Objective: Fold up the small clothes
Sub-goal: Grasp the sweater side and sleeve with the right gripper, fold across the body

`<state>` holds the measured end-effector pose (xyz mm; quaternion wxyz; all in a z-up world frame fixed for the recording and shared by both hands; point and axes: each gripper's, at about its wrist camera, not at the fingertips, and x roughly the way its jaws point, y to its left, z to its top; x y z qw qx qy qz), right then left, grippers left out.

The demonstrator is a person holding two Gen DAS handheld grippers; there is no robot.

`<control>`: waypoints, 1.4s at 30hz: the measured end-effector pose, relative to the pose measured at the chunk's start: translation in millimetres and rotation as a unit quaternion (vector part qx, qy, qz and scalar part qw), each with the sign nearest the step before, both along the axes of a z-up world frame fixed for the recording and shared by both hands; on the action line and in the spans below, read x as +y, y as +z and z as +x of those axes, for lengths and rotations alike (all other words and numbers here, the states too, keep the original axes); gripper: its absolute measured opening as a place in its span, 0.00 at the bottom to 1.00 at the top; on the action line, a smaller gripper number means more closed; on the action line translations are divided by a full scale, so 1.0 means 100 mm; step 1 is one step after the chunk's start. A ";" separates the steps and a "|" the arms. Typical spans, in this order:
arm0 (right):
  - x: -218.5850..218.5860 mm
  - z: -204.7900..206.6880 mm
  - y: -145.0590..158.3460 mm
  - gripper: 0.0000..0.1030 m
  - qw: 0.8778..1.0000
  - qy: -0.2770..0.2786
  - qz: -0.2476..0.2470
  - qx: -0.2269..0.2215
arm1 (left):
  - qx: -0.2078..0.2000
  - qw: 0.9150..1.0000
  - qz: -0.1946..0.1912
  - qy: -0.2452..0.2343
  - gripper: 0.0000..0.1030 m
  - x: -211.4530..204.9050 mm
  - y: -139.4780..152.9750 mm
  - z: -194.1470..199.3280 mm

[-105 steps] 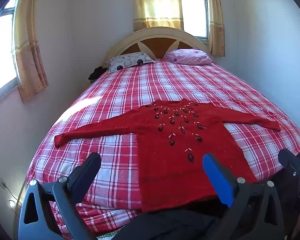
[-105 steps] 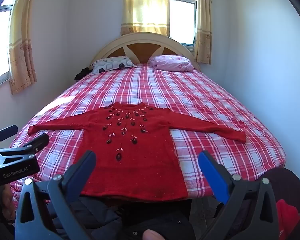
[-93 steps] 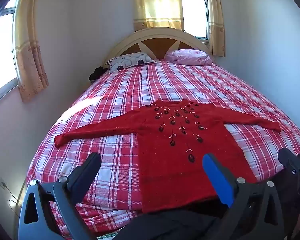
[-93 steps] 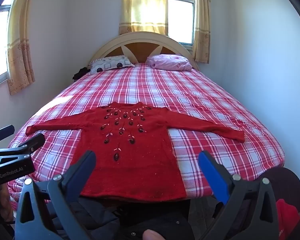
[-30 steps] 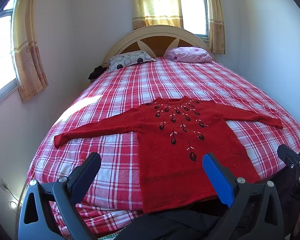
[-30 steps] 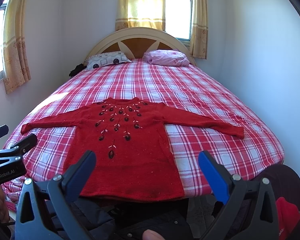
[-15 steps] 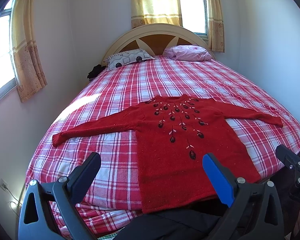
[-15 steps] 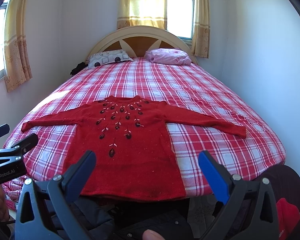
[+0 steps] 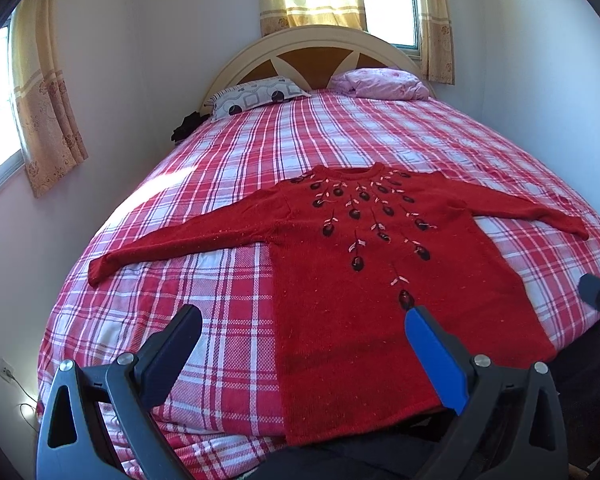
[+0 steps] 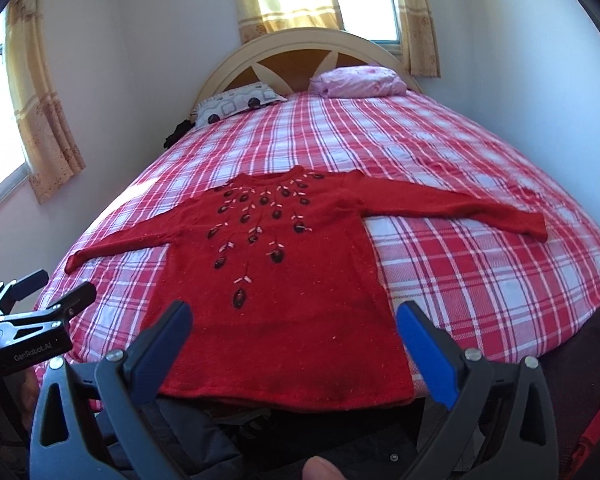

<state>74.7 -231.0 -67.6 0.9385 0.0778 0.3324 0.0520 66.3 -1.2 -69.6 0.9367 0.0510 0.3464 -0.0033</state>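
Both the left claw (image 9: pixel 302 334) and the right claw (image 10: pixel 294 326) hover with jaws apart and empty above the near hem of the sweater (image 9: pixel 364 264), which lies flat, sleeves spread, ahead on the bed (image 9: pixel 340 136).

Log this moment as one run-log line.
stage: pre-fold | red sweater: flat on plaid bed, sleeves spread, untouched | left gripper: open, empty, near hem | right gripper: open, empty, near hem
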 end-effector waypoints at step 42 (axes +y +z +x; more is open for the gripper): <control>-3.60 1.63 -1.05 0.14 0.915 -0.345 0.198 0.069 | 0.083 0.994 0.015 0.071 0.99 0.28 -1.09 1.93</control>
